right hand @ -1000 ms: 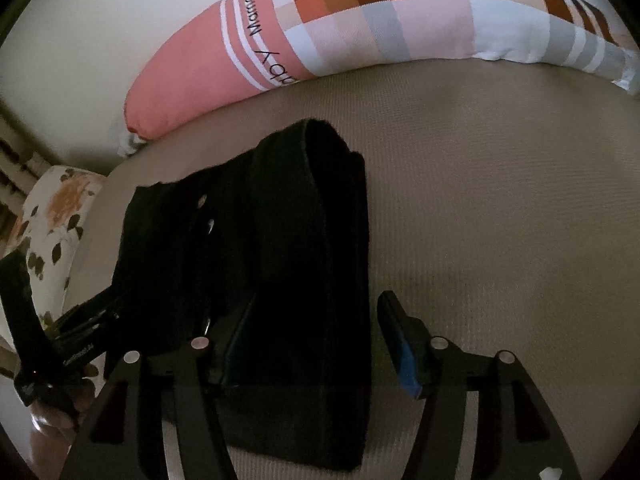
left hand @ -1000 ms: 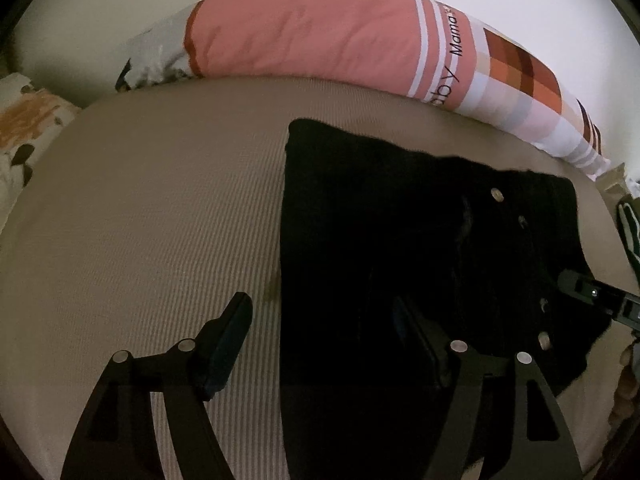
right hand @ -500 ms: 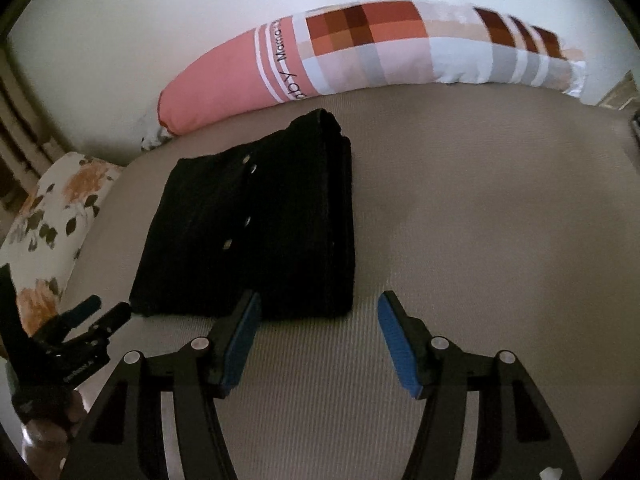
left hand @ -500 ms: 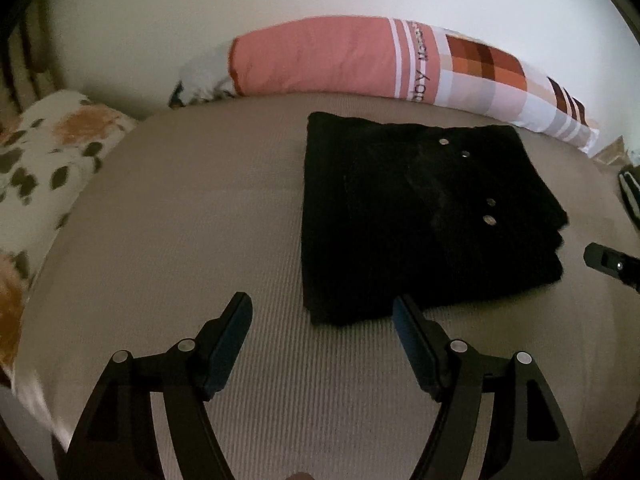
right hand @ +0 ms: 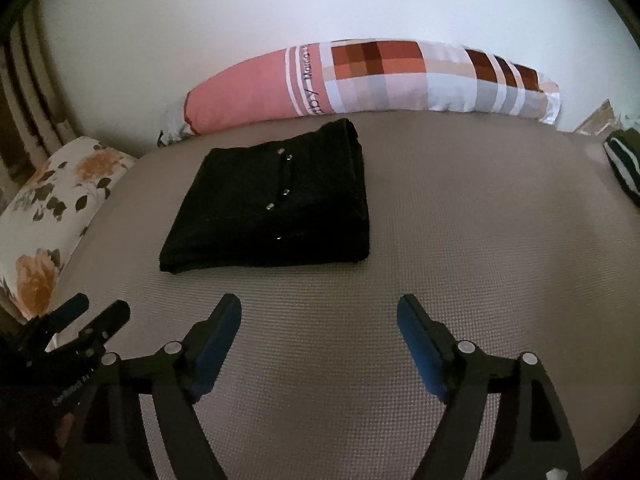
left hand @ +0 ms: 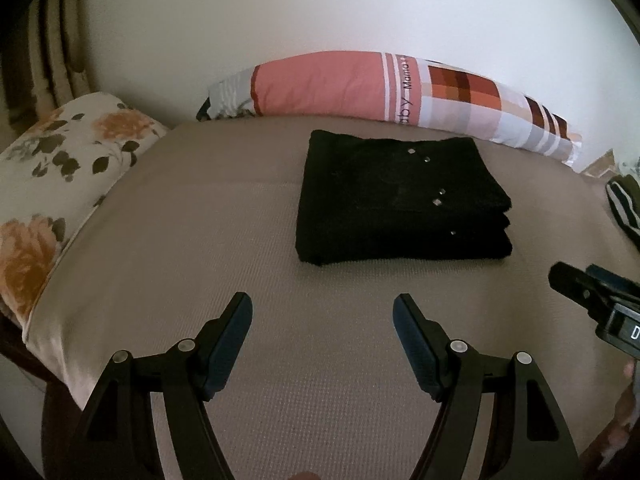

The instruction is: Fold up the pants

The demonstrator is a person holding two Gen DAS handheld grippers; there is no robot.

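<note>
The black pants (left hand: 400, 200) lie folded into a compact rectangle with small metal studs on the beige bed (left hand: 200, 240); they also show in the right wrist view (right hand: 276, 204). My left gripper (left hand: 322, 312) is open and empty, held back from the pants' near edge. My right gripper (right hand: 319, 314) is open and empty, also short of the pants. The right gripper shows at the right edge of the left wrist view (left hand: 592, 292); the left gripper shows at the lower left of the right wrist view (right hand: 92, 316).
A long pink and checked bolster pillow (left hand: 380, 88) lies along the white wall behind the pants. A floral pillow (left hand: 60, 168) sits at the bed's left end. A dark striped item (right hand: 622, 160) lies at the far right.
Both grippers have let go of the pants and pulled back and up. The pants now lie folded and free on the bed, farther away in both views.
</note>
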